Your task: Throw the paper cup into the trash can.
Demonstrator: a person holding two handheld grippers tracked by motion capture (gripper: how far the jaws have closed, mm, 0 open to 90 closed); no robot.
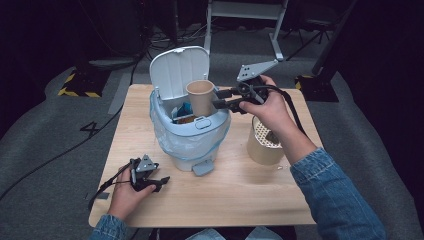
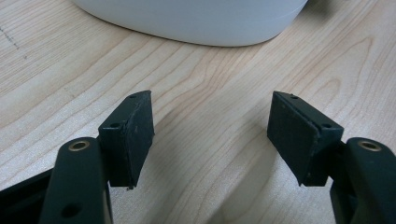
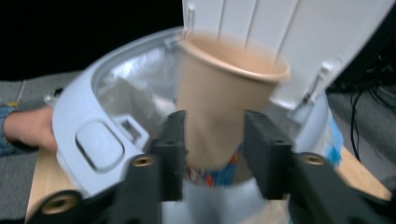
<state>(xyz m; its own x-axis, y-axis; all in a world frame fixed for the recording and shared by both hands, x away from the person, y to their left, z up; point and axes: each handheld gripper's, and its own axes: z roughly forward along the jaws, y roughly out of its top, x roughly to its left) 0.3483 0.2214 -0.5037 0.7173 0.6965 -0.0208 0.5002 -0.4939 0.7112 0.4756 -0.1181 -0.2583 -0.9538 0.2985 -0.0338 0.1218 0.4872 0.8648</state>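
Observation:
A tan paper cup (image 1: 200,97) hangs upright over the open mouth of a white pedal bin (image 1: 192,135), whose lid (image 1: 180,70) stands raised behind it. My right gripper (image 1: 217,98) reaches in from the right and is shut on the paper cup. In the right gripper view the two black pads (image 3: 173,140) press the sides of the cup (image 3: 219,93) above the bin's rim (image 3: 74,116). My left gripper (image 1: 159,182) rests on the wooden table (image 1: 240,195) at the front left, open with nothing between its jaws. In its own view the left gripper (image 2: 210,135) faces the bin's base (image 2: 196,23).
A clear plastic liner hangs over the bin's rim, and blue and orange rubbish (image 1: 182,112) lies inside. The bin's pedal (image 1: 202,168) sticks out toward me. A tan cylinder with a perforated white top (image 1: 263,142) stands right of the bin, under my right forearm.

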